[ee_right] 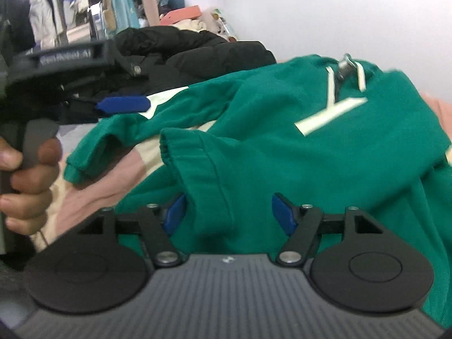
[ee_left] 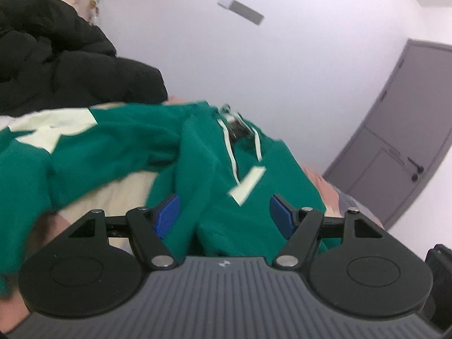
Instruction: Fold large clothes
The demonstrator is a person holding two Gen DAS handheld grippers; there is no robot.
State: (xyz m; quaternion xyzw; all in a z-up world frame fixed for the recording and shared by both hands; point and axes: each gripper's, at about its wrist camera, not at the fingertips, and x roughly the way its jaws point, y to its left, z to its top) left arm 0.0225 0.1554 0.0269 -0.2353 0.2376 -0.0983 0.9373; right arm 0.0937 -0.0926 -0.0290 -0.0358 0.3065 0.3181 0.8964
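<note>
- Right gripper [ee_right: 230,212] is hanging spread, blue pads apart, over the near fold of the green fleece hoodie with white drawstrings [ee_right: 282,141]; nothing pinched.
- Left gripper [ee_left: 223,214] is likewise spread over the same hoodie, fabric between pads, ungripped.
- Hoodie is lying crumpled on the pink-beige bedding [ee_right: 93,195], long axis running left-right, hood far right.
- Black puffer jacket [ee_left: 56,56] is sitting far left.

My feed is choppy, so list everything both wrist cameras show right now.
green hooded sweatshirt with cream patches: one, spread on bed, nearest both grippers
black puffer jacket: one, heaped behind it
pink and beige bedding: underneath
grey door: one, right wall
hanging clothes: several, mixed colours, far left
left gripper: black, blue pads, open, sweatshirt fabric between
right gripper: same, open over a fold
hand: one, gripping left handle
</note>
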